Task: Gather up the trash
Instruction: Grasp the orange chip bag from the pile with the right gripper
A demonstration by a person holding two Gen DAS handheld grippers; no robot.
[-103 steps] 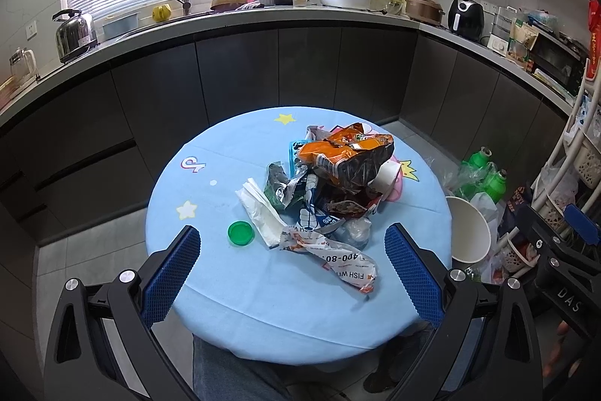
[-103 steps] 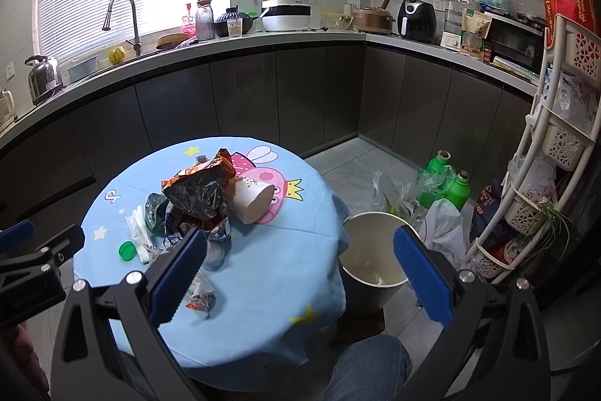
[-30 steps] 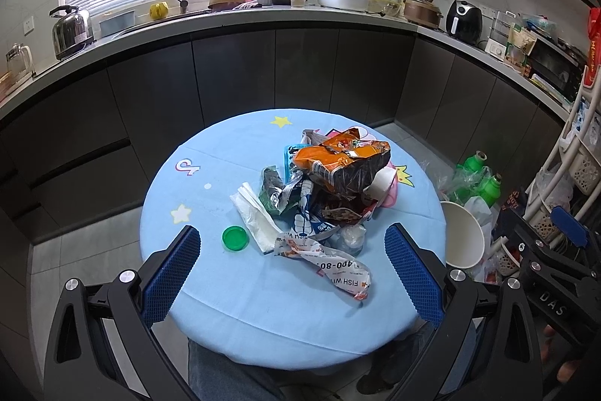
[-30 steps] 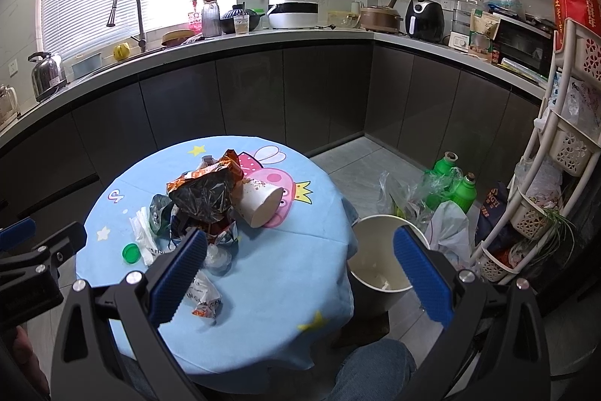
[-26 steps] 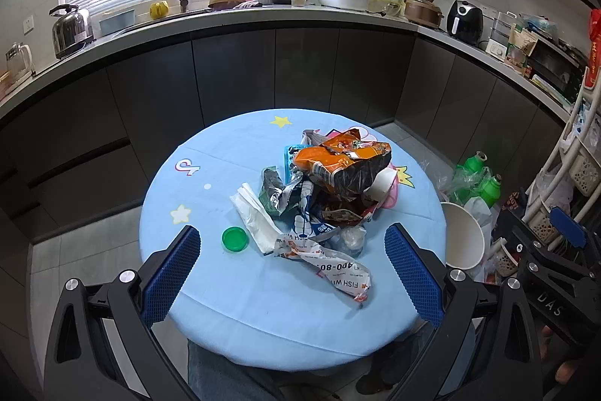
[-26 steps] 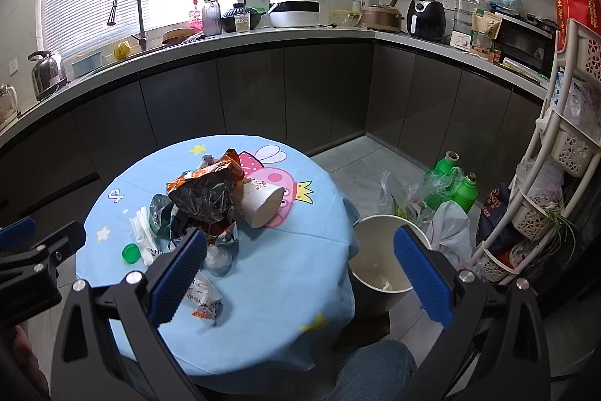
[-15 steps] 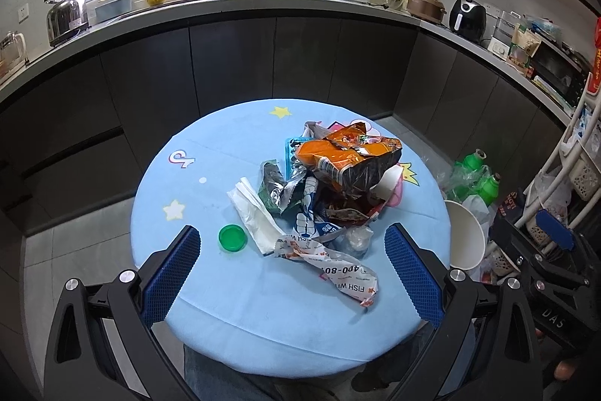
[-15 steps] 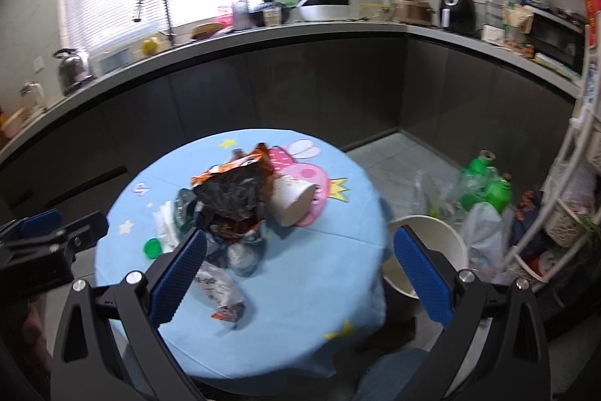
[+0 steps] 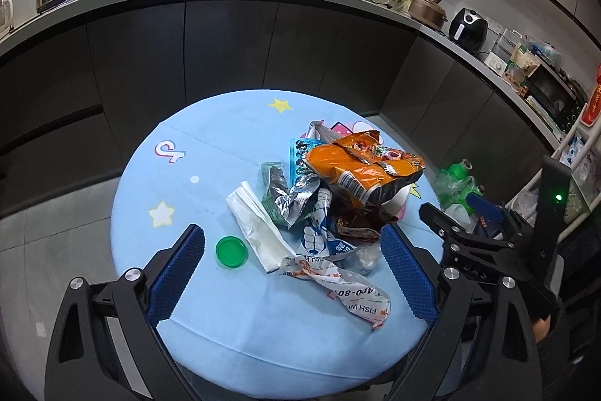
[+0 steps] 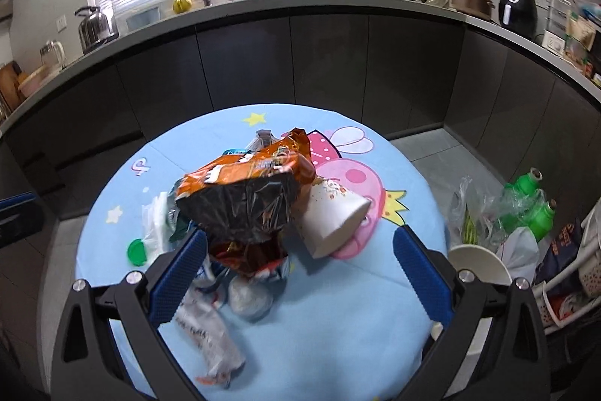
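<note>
Trash lies heaped mid-table, so with both the left gripper and right gripper spread wide and empty above it, the right would best pinch the orange bag first, clear of the paper cup.

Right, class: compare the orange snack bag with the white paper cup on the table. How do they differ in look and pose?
The orange snack bag is crumpled foil, printed, with a dark shiny inside; the white paper cup is smooth, rigid and mostly plain. The bag sits on top of the wrapper heap; the cup lies on its side against the heap, on the blue tablecloth. Both look empty, and neither is held by a gripper.
</note>
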